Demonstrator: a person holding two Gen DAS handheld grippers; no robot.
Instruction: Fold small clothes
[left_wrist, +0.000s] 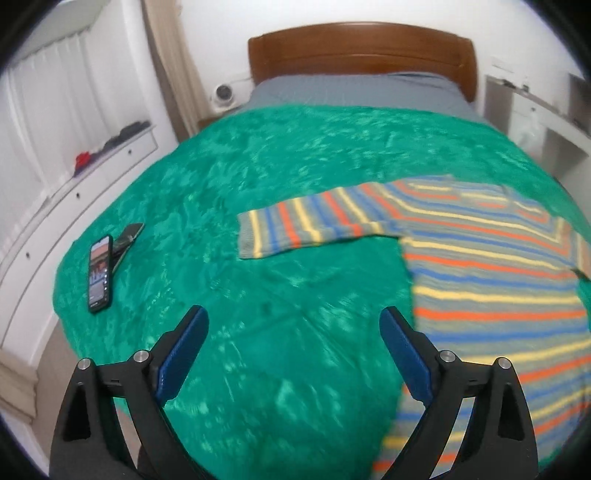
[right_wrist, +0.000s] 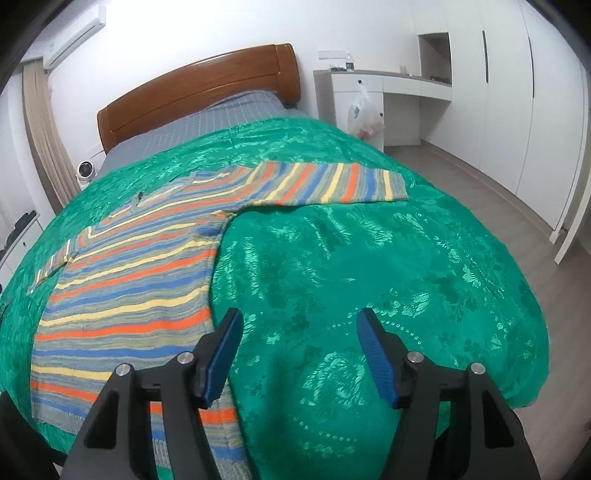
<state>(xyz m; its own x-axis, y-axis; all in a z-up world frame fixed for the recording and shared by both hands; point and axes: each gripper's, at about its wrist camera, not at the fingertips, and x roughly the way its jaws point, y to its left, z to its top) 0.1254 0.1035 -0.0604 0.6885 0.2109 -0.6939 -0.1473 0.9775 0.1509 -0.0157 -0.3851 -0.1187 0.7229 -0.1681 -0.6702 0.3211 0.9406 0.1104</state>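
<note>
A small striped sweater (left_wrist: 495, 288) in orange, blue, yellow and grey lies flat on the green bedspread (left_wrist: 258, 177), both sleeves spread out. In the left wrist view its left sleeve (left_wrist: 314, 225) stretches toward the middle. My left gripper (left_wrist: 293, 321) is open and empty above the green cover, left of the sweater's body. In the right wrist view the sweater (right_wrist: 125, 291) fills the left side and its right sleeve (right_wrist: 332, 182) reaches right. My right gripper (right_wrist: 299, 325) is open and empty, just right of the sweater's side edge.
A phone (left_wrist: 99, 267) and a dark flat object (left_wrist: 127, 240) lie on the bedspread's left edge. A wooden headboard (left_wrist: 362, 51) stands at the far end. White drawers (left_wrist: 74, 177) run along the left, a white desk (right_wrist: 380, 96) and wardrobes (right_wrist: 517, 110) along the right.
</note>
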